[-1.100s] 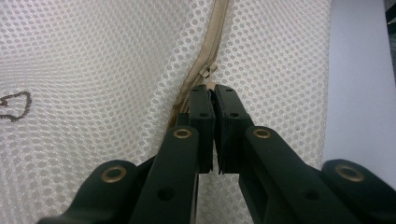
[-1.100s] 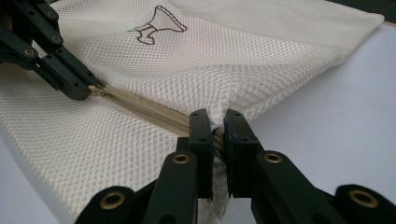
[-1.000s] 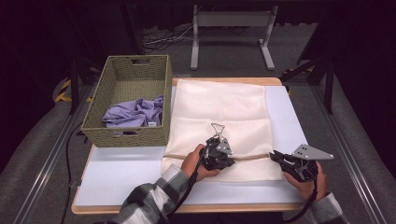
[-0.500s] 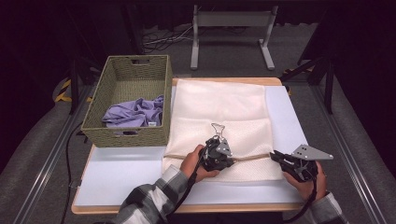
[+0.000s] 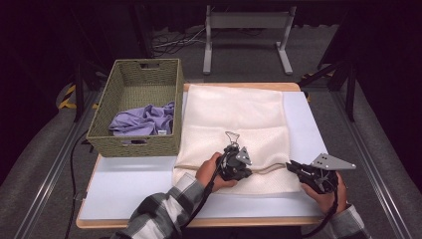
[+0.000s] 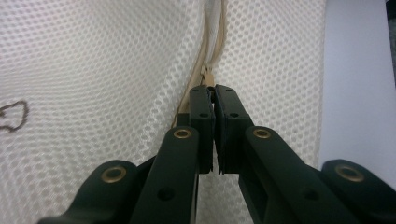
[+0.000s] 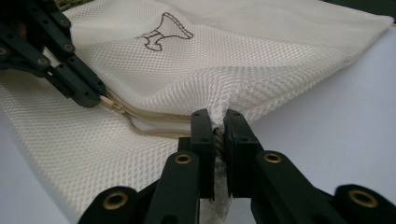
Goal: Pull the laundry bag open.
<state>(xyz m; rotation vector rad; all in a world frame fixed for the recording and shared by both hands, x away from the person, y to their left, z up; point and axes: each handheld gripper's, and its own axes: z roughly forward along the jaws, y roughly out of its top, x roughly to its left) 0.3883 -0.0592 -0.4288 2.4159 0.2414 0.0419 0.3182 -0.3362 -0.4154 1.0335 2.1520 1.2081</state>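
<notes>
Both tongs clamped on mesh bag (image 5: 234,119)

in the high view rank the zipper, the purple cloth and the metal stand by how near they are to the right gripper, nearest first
1. Zipper: just left of the right gripper, on the mesh bag.
2. Purple cloth: far left, inside the basket.
3. Metal stand: on the floor beyond the table.

a woven olive basket (image 5: 134,142) stands on the table (image 5: 129,194), well off to the left of the fingers and a little farther from the person. a crumpled lilac cloth (image 5: 142,121) lies inside it, toward its near wall. beyond the far edge of the table, well past the fingers, a grey metal stand (image 5: 246,22) rests on the dark floor (image 5: 59,149), with loose cables (image 5: 171,45) beside it.
</notes>
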